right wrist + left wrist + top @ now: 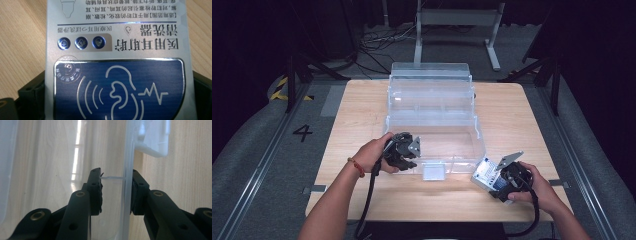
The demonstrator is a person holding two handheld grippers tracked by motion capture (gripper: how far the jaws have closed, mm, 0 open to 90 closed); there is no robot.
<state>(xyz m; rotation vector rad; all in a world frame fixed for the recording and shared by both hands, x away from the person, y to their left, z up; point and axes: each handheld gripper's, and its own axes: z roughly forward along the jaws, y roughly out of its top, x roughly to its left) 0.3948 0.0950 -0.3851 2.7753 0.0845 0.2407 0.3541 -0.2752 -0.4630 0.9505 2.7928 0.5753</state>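
A clear plastic storage box (479,140) stands open in the middle of the wooden table (362,105), its lid (430,70) tipped back behind it. My left gripper (404,160) points down over the box's front left wall. In the left gripper view that wall (127,157) runs between the jaws: the right-hand pad (133,197) lies against it, the left-hand pad (98,195) stands apart from it, so the left gripper (116,192) is open. My right gripper (496,177) is shut on a silver and blue carton (486,174) (117,50) held just above the table, right of the box.
A white latch (433,171) (152,140) hangs on the box's front wall. Bare wood lies left of the box and along the near edge. Beyond the table are a metal stand (457,20), cables on the floor and dark frames on both sides.
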